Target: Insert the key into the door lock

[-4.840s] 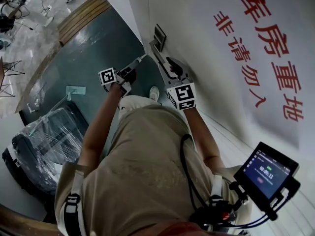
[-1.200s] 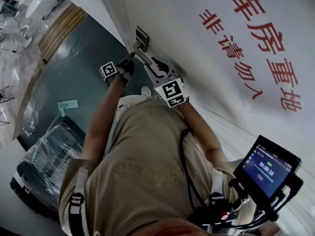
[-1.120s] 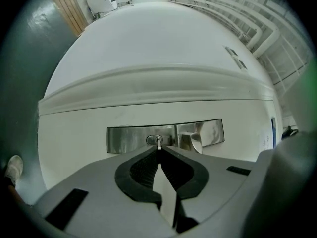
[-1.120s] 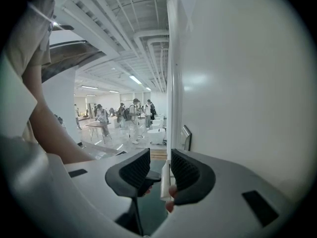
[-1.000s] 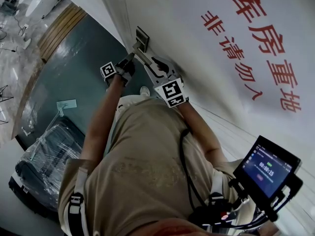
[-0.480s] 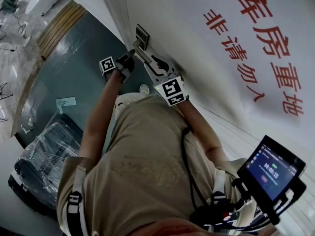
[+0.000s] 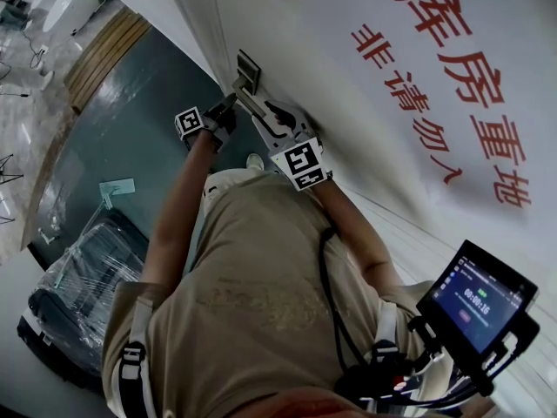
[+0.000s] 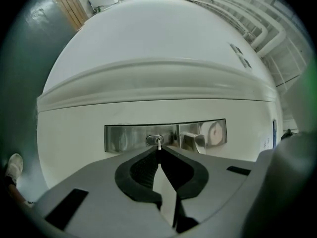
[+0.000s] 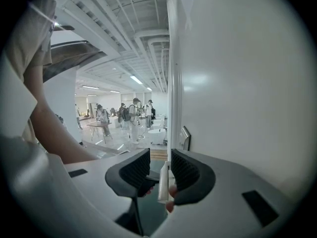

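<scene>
Left hand-held gripper [image 8: 158, 151] level, pinching key [image 8: 158, 144] at door lock [image 8: 154, 140] — right hand-held gripper [image 9: 159, 156] spread, tilted down

Left gripper [image 8: 158, 151] jaws shut, right gripper [image 9: 161, 166] seemingly apart

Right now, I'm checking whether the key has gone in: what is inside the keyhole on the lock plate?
A short silver stretch of key runs from the shut left gripper into the keyhole. How deep it reaches is hidden inside.
</scene>
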A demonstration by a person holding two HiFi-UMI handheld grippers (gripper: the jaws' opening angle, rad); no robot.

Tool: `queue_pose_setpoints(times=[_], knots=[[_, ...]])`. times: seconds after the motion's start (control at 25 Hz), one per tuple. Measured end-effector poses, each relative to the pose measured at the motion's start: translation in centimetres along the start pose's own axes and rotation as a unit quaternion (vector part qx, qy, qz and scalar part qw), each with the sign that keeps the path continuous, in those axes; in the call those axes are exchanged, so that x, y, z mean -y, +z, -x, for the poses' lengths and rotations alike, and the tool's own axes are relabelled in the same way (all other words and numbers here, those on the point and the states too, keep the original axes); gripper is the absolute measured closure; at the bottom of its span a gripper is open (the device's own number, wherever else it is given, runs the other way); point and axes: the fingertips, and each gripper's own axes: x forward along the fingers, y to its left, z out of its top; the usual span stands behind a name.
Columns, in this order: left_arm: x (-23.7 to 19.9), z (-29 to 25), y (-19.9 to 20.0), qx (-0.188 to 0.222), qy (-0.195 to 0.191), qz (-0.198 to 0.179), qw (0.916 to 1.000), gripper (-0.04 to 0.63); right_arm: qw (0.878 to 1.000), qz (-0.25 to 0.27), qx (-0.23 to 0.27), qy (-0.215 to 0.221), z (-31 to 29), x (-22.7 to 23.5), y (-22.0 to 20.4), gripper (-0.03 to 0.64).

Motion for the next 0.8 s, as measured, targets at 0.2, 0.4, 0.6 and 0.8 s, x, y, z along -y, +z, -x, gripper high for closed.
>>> queue_pose_setpoints(times=[0.2, 0.4, 0.6, 0.8], knots=[[0.59, -0.12, 0.35, -0.023, 0.011, -0.021, 0.9995, 0.560, 1.000, 0.001, 0.002, -0.002, -0.54, 0.05, 0.19, 0.477], [0.33, -0.05, 0.24, -0.027, 0.019, -0.038, 0.9987, 0.560, 1.000, 0.001, 0.003, 0.000, -0.55, -0.11, 0.38, 0.477], [0.11, -0.01, 0.57, -0.001, 0.017, -0.006, 0.9998, 0.561, 1.000, 0.003, 0.008, -0.002, -0.88, -0.07, 0.79, 0.477], [-0.14, -0.24, 0.19, -0.006, 0.015, -0.015, 0.9997, 0.561, 1.000, -0.001, 0.005, -0.002, -0.62, -0.13, 0.48, 0.477]])
